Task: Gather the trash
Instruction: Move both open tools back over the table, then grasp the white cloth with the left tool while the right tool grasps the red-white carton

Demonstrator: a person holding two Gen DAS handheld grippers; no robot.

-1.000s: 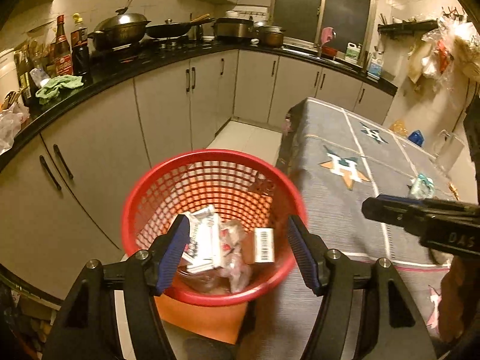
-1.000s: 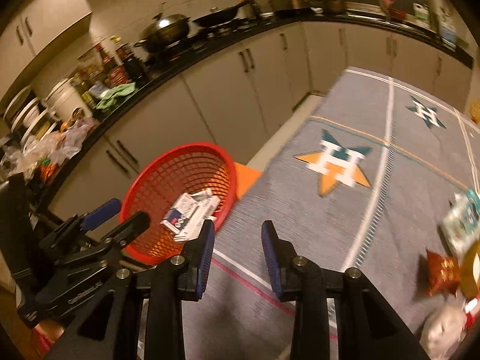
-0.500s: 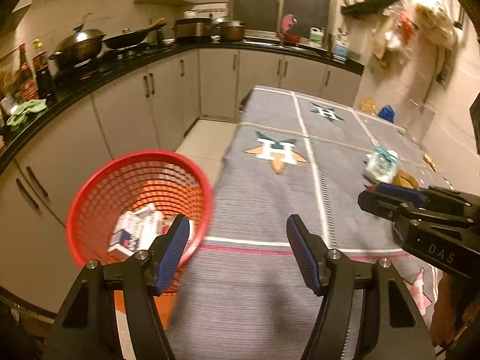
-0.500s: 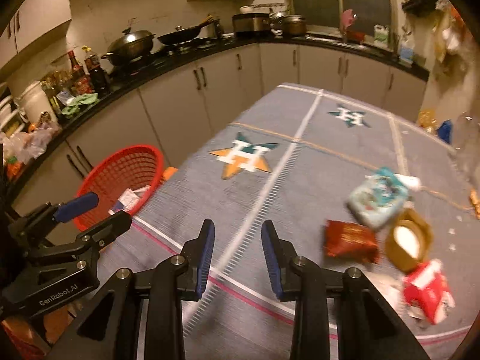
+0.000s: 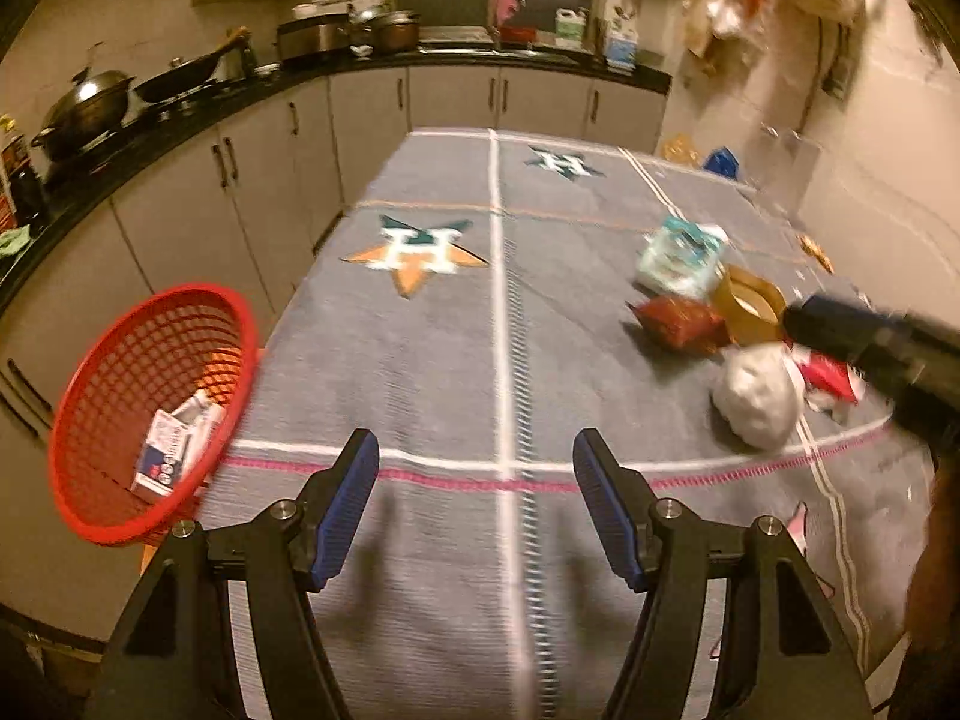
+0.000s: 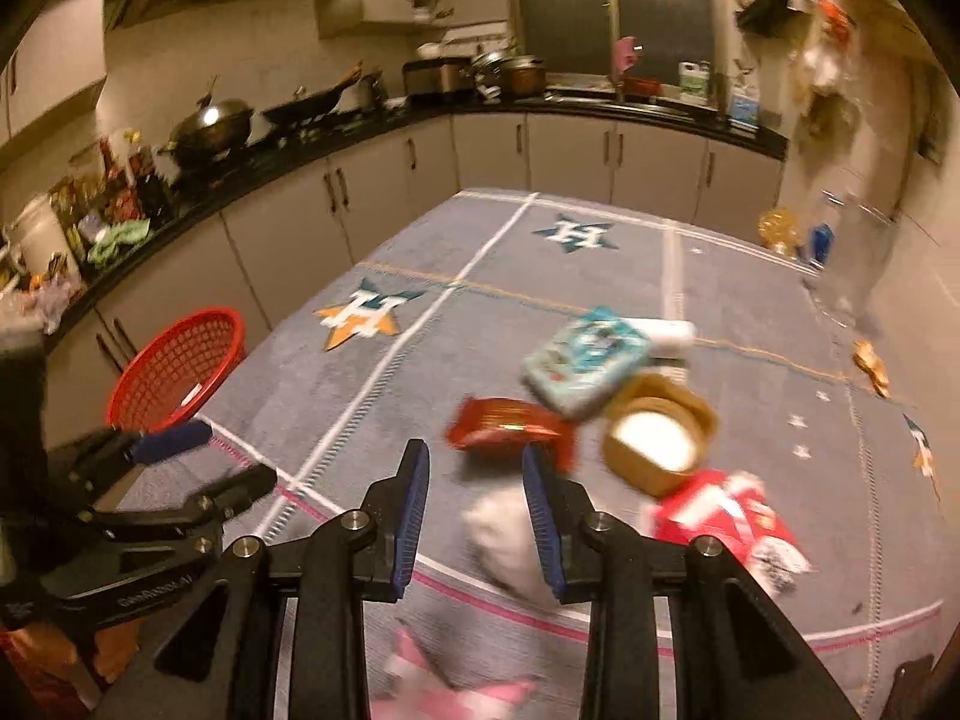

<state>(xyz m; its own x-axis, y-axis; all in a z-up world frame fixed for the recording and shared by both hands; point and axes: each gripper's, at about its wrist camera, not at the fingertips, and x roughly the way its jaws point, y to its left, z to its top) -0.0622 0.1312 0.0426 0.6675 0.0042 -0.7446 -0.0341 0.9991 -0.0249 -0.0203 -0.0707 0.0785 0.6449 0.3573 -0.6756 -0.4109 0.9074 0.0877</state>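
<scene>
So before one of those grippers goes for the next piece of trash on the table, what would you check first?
1. Right gripper empty: ok, nothing between its blue pads.
2. Left gripper empty: ok, open over bare cloth.
3. Trash within sight: ok; white crumpled wad lies just ahead of the right gripper, with red packet, teal pack, brown tub and red-white wrapper nearby.
4. Right gripper wide enough for the wad: cannot tell; the gap looks narrow.
5. Red basket ready: ok, at the table's edge, boxes inside, room left.
6. Sharp view: not ok, the pictures are blurred.
</scene>
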